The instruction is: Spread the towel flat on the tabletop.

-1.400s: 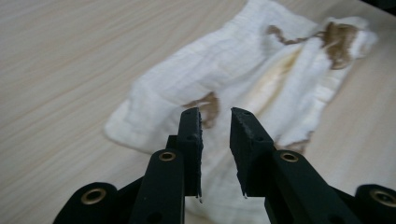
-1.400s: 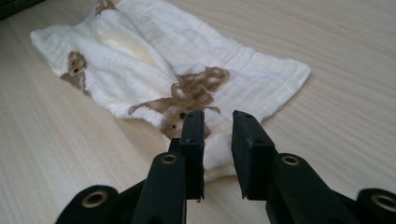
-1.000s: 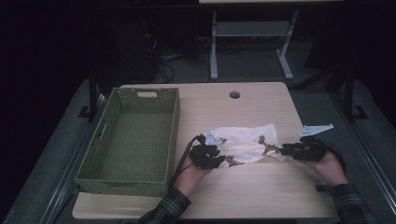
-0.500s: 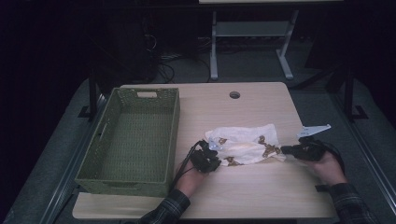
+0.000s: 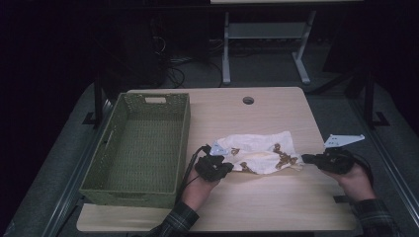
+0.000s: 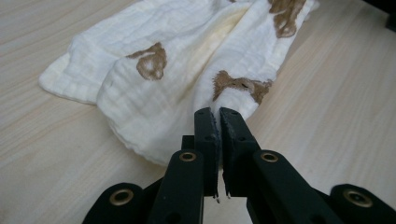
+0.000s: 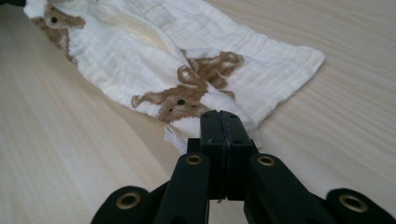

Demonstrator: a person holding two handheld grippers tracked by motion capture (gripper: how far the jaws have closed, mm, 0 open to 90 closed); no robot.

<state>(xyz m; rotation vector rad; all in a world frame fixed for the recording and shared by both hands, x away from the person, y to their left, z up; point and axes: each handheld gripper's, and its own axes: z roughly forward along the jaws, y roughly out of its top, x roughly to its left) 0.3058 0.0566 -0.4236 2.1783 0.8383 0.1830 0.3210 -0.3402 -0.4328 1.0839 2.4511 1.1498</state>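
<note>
In the dim high view the bear prints on the cream muslin cloth (image 5: 259, 154) read as brown blotches; the gripper views show them as little brown bears. The cloth lies crumpled on the wooden table (image 5: 257, 207), right of the green woven basket (image 5: 143, 148). The left gripper (image 6: 217, 114) has just closed and pinches one end, the right gripper (image 7: 219, 116) the other

Dim, murky high view — black surroundings, brighter evenly lit close-ups, sharp cloth (image 6: 187, 79), soft far edges
</note>
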